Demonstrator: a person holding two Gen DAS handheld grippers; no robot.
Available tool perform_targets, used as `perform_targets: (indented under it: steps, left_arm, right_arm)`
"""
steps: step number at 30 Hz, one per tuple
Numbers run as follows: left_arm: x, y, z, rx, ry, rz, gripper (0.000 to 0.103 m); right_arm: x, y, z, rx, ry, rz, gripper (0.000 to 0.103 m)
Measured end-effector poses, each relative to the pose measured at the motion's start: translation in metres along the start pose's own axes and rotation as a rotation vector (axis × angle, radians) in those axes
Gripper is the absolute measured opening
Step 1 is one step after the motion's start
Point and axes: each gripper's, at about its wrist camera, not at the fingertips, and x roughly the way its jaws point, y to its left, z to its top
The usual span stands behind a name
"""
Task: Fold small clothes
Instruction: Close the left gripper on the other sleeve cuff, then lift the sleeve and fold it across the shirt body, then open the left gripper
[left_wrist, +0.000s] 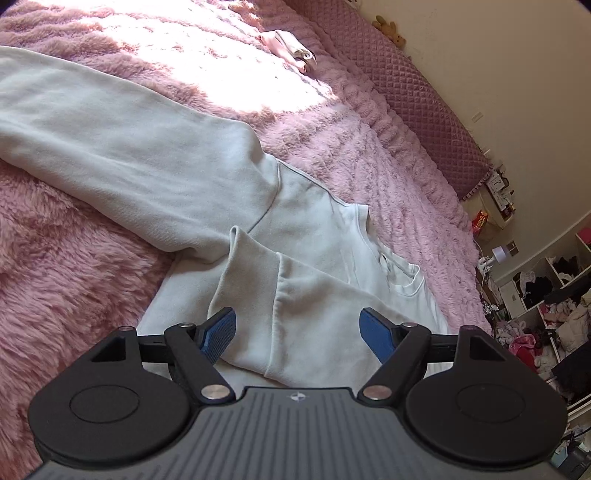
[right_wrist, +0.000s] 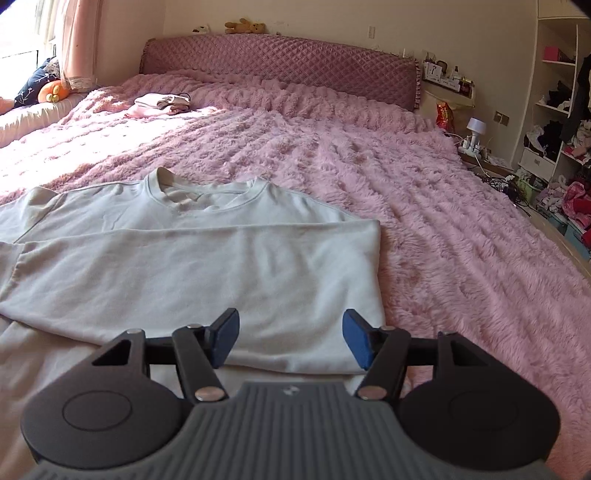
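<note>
A pale grey-white sweatshirt (right_wrist: 192, 266) lies flat on the pink fluffy bedspread (right_wrist: 424, 229), neck toward the headboard. Its right sleeve is folded across the body. In the left wrist view the sweatshirt (left_wrist: 306, 236) shows its other sleeve (left_wrist: 110, 129) stretched out to the left, and the folded sleeve's cuff (left_wrist: 258, 295) lies in front of the fingers. My left gripper (left_wrist: 297, 332) is open just above that cuff, holding nothing. My right gripper (right_wrist: 290, 338) is open above the folded sleeve near the sweatshirt's right edge, holding nothing.
A small pile of folded pink and white clothes (right_wrist: 159, 103) sits far up the bed, also visible in the left wrist view (left_wrist: 291, 48). A quilted headboard (right_wrist: 280, 66) is behind. Cluttered shelves (right_wrist: 557, 122) and a bedside ledge (right_wrist: 476, 147) stand to the right.
</note>
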Motion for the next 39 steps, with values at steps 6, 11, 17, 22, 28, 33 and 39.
perform_targets:
  steps: [6,11,17,22,28,33,39]
  left_arm:
    - [-0.093,0.093,0.031,-0.192,-0.245,0.113,0.089]
    - [-0.155,0.195,0.054,-0.467,-0.495,0.169,0.089]
    - [-0.161,0.264,0.08,-0.588,-0.551,0.178,0.089]
    - [-0.142,0.293,0.085,-0.683,-0.587,0.145,0.089]
    - [-0.133,0.297,0.103,-0.687,-0.614,0.122,0.054]
    - [-0.141,0.274,0.107,-0.582,-0.615,0.149,0.008]
    - [-0.154,0.209,0.113,-0.425,-0.597,0.075,0.007]
  right_arm:
    - [-0.024,0.095,0.033,-0.026,-0.072,0.225,0.064]
    - [-0.031,0.158,0.03,-0.057,-0.063,0.333,0.064]
    - [-0.036,0.205,0.015,-0.198,-0.036,0.389,0.064]
    - [-0.038,0.207,0.008,-0.23,-0.009,0.389,0.065]
    - [-0.045,0.201,0.01,-0.284,-0.028,0.379,0.07]
    - [-0.045,0.193,0.01,-0.261,-0.016,0.367,0.07]
    - [-0.058,0.174,0.009,-0.243,-0.024,0.348,0.07]
